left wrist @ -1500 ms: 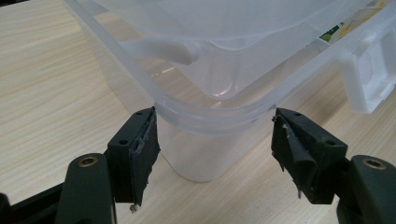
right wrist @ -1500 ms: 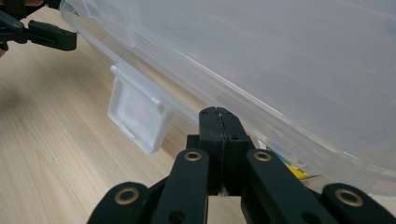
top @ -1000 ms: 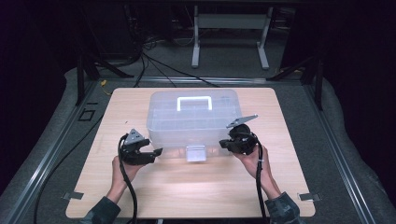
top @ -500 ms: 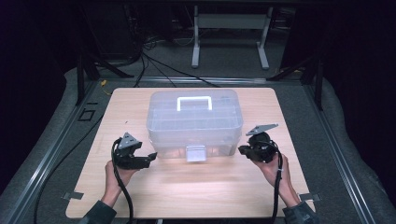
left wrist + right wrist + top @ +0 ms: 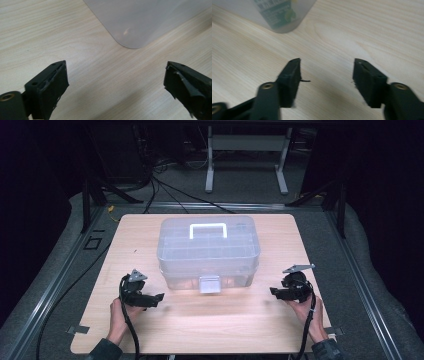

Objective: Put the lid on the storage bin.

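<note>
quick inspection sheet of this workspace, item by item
surface: pale wooden table, bare around the box.
job's things: clear plastic box, lid on, white handle on top, front latch facing the person; touched by neither tongs.
clutter: nothing seen.
grippers: left tongs open, jaws just been opening, nothing between them; right tongs open, jaws just been opening, nothing between them; both apart from the box, one on each side.
cables: black cable trails from the left tongs; more cables on the floor behind.
surroundings: grey floor, white stand, dark room.
</note>
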The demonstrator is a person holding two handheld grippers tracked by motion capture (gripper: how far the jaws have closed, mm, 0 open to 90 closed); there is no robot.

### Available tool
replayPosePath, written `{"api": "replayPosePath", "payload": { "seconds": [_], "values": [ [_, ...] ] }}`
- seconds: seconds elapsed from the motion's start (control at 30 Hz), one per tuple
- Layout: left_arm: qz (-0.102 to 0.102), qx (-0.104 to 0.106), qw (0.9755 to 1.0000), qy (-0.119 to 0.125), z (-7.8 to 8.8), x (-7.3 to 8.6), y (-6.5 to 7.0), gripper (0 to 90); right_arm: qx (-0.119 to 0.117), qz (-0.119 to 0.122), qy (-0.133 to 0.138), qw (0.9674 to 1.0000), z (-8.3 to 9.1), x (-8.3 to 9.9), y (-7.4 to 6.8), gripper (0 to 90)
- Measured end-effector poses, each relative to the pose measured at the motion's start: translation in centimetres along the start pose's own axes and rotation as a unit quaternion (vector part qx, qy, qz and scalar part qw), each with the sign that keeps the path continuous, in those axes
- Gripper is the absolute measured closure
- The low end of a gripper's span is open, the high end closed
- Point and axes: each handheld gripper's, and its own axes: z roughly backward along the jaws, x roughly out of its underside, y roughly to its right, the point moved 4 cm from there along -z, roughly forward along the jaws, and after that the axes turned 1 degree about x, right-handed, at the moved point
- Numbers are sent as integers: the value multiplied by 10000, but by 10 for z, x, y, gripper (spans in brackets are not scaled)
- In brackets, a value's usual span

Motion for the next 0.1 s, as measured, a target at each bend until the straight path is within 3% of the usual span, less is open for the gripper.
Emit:
{"api": "replayPosePath", "payload": {
  "seconds": [0.07,0.1],
  "values": [
    [-7,-21,10000,-68,-4,1,-1,31,188,-55,-132,9997,-4,7,5,210],
    [-13,-3,9999,-108,-5,2,-2,26,113,-79,-132,9998,-7,10,7,190]
  ]
}}
